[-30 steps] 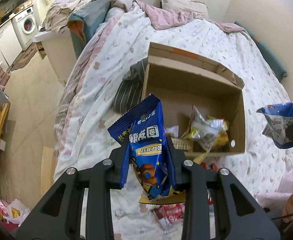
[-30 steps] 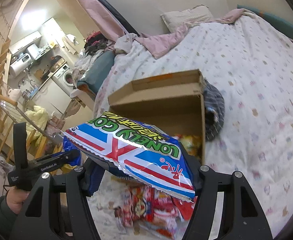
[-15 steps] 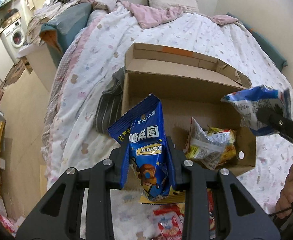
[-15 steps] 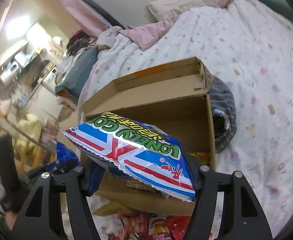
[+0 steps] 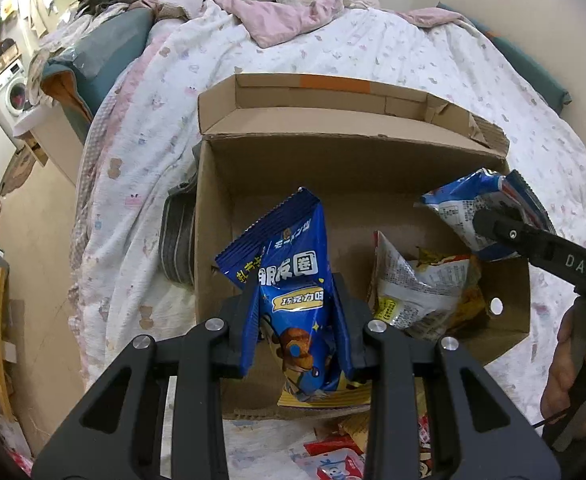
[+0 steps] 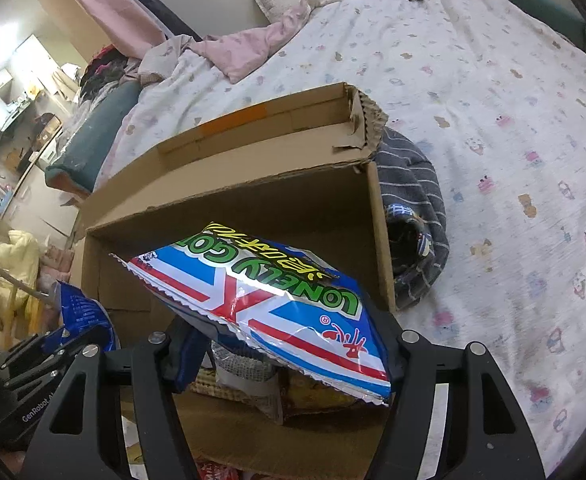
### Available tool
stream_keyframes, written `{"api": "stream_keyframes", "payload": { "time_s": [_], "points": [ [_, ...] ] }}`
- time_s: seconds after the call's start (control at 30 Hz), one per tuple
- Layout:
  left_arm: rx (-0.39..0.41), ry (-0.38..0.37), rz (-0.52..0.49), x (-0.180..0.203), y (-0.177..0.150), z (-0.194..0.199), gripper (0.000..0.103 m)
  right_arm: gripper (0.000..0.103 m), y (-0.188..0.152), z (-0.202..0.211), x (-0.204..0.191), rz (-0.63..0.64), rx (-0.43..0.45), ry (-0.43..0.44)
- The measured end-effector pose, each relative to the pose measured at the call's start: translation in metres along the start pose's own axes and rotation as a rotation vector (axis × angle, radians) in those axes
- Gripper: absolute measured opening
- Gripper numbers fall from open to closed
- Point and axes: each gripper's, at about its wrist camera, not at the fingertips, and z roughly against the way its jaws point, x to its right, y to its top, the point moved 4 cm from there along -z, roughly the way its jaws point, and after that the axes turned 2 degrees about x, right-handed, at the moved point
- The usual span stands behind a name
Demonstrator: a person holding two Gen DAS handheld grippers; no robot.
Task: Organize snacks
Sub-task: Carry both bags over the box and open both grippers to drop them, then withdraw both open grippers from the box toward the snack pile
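Observation:
An open cardboard box [image 5: 357, 168] lies on the bed, also in the right wrist view [image 6: 253, 208]. My left gripper [image 5: 297, 320] is shut on a dark blue snack bag [image 5: 293, 272] and holds it upright over the box's left half. My right gripper [image 6: 285, 344] is shut on a blue, white and red "Lonely God" bag [image 6: 277, 300], held over the box's right side; that bag also shows in the left wrist view [image 5: 481, 204]. A silver and yellow snack bag [image 5: 417, 292] lies inside the box.
Red snack packets [image 5: 333, 456] lie on the bedcover [image 6: 493, 100] in front of the box. A striped grey cloth [image 6: 417, 216] is bunched against the box's side. Pillows and pink bedding [image 5: 293, 12] are at the far end. The floor and a washing machine [image 5: 9, 92] are to the left.
Both grippers have moved forward with their bags, from in front of the box to over its opening. The right gripper's bag now hangs above the box's right side.

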Motion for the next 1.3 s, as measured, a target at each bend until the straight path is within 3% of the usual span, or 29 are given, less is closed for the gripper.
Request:
{"api": "stream_keyframes", "payload": {
  "time_s": [0.33,0.43,0.5,0.57,0.63,1.3],
  "points": [
    [-0.012,0.010,-0.003,0.004,-0.001,-0.006,0.029,0.073,0.000,-0.009,0.001,-0.036,-0.026,0.054],
    [-0.026,-0.003,0.009,0.003,-0.001,-0.008,0.031,0.087,0.001,-0.006,0.001,-0.066,-0.024,0.104],
    [-0.025,-0.016,0.015,0.003,-0.001,-0.005,0.045,0.089,0.002,-0.004,0.001,-0.077,-0.011,0.127],
    [-0.004,-0.019,0.021,0.001,0.000,-0.001,0.068,0.093,0.002,-0.001,0.000,-0.077,0.001,0.137],
    [0.013,-0.022,0.025,0.000,0.001,0.003,0.076,0.093,0.002,0.001,-0.003,-0.075,0.005,0.145],
    [0.025,0.002,0.028,-0.004,-0.001,0.007,0.076,0.093,0.005,0.003,-0.005,-0.044,0.009,0.138]
  ]
}}
